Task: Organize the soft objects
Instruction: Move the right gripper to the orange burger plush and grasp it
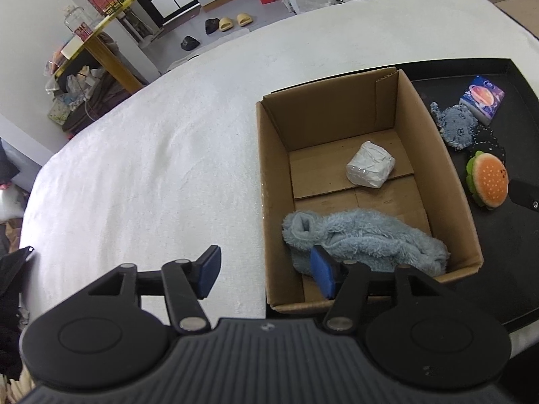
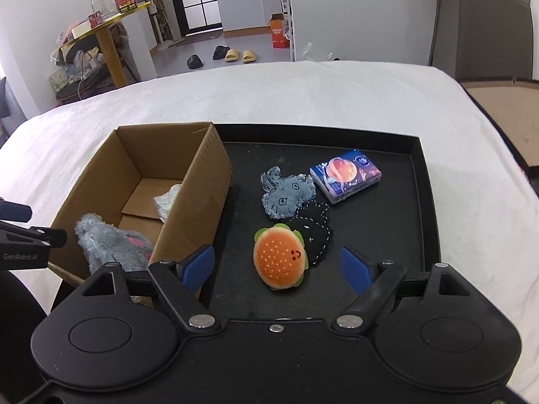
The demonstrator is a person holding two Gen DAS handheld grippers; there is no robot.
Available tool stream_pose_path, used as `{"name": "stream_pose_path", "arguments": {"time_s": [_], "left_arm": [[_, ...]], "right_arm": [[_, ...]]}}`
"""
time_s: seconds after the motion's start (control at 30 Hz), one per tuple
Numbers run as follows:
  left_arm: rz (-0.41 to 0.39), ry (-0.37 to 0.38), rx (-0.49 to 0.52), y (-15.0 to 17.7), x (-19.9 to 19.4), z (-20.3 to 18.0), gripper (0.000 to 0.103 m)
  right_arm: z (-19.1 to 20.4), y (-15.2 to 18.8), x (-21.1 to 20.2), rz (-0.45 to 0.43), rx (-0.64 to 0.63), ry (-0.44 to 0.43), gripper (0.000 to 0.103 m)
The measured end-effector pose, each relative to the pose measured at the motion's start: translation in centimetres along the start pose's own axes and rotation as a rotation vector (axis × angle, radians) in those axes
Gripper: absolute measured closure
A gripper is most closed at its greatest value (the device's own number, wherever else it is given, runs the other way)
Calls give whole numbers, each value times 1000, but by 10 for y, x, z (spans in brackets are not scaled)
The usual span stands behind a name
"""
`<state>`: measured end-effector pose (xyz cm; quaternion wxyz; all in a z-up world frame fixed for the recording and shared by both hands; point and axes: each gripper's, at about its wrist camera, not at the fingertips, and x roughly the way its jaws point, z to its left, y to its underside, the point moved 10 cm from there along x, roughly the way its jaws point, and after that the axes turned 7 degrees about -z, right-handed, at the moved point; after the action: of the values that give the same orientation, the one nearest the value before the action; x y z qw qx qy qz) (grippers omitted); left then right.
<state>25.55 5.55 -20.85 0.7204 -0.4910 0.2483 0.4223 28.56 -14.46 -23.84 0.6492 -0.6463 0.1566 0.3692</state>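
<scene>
While both grippers are standing apart, the right gripper is facing the light, squashy burger plush; pinching its sides seems best.

Cardboard box left of tray; fluffy cloth, wrapped packet inside box; burger plush, tissue pack on tray.

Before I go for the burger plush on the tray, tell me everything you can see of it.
The burger plush is a small, rounded soft toy: an orange bun top dotted with pale seed stitches, a tiny dark smiley face, a green felt lettuce frill and a paler bun below. It lies tilted on the black tray, free of any grip, centred before the open right tool. Its far right edge touches the black stitched plush.
</scene>
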Motion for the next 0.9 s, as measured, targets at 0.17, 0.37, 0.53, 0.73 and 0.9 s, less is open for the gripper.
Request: {"name": "stream_pose_path", "arguments": {"time_s": [0.17, 0.37, 0.53, 0.73, 0.9], "left_arm": [[0, -30, 47, -3, 1, -6, 41], [45, -32, 44, -2, 10, -6, 41], [65, -45, 61, -5, 14, -9, 41], [77, -78, 83, -5, 15, -13, 41], [84, -93, 99, -6, 16, -15, 41]], "right_arm": [[-5, 7, 13, 16, 17, -18, 22], [-10, 14, 34, 36, 39, -15, 22], [-11, 21, 51, 58, 21, -8, 22], [-16, 32, 66, 83, 5, 17, 22], [-13, 36, 70, 81, -5, 0, 44]]}}
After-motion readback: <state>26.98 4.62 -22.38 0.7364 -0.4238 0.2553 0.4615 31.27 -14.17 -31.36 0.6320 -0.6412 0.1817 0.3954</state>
